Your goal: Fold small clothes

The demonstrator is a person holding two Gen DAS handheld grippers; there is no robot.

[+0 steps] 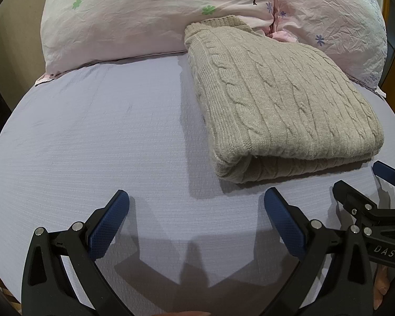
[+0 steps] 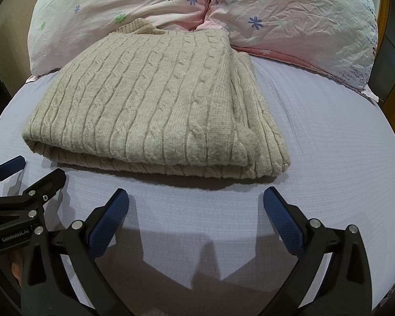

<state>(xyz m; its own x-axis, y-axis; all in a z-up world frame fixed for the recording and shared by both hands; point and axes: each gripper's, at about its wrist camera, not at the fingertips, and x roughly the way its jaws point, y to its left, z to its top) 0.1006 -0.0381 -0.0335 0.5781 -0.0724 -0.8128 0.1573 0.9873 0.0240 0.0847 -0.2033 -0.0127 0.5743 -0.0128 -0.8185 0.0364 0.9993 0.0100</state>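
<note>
The bed fills both my views, its pale lilac sheet running back to two floral pillows at the head. On it, toward the pillow end, lies the beige cable-knit sweater, already folded over into a thick rectangle with its collar touching the pillows and its doubled edge facing me. I judge the folding nearly done; if anything is left, it is one more halving or squaring up the loose right-hand layer, which calls for pinching the near edge at both corners. My left gripper hangs low over bare sheet just short of the sweater, fingers spread wide and empty. My right gripper sits alongside in the same pose, blue pads apart, holding nothing.
</note>
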